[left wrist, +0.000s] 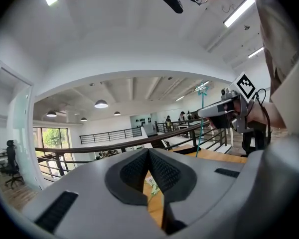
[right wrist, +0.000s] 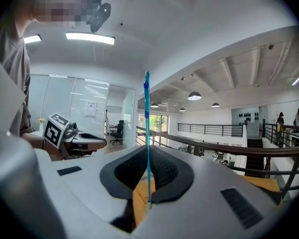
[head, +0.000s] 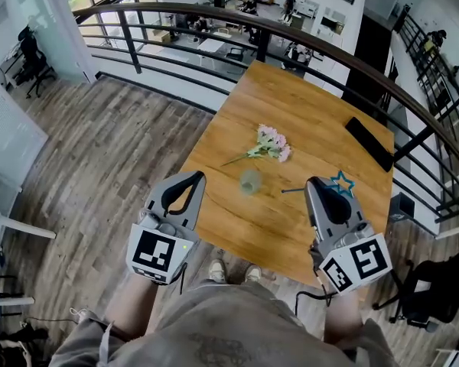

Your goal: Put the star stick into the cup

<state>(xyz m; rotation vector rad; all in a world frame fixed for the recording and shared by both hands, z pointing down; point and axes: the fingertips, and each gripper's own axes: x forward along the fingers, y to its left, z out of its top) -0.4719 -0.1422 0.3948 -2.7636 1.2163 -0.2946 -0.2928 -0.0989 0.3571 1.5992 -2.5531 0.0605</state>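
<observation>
Holding the star stick (right wrist: 147, 108) upright, pinched tight in our right gripper (right wrist: 148, 149), a bit right of the cup (head: 250, 180) on the table (head: 306, 105). Our left gripper (left wrist: 148, 152) is clamped together on nothing.

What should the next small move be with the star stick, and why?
Probably a short carry of the right claw to its left, toward the cup, with the star stick kept upright. The claw is already shut on the stick, star end up, while the cup stands apart from it on the table, so the stick is likely not over the cup's mouth yet.
</observation>
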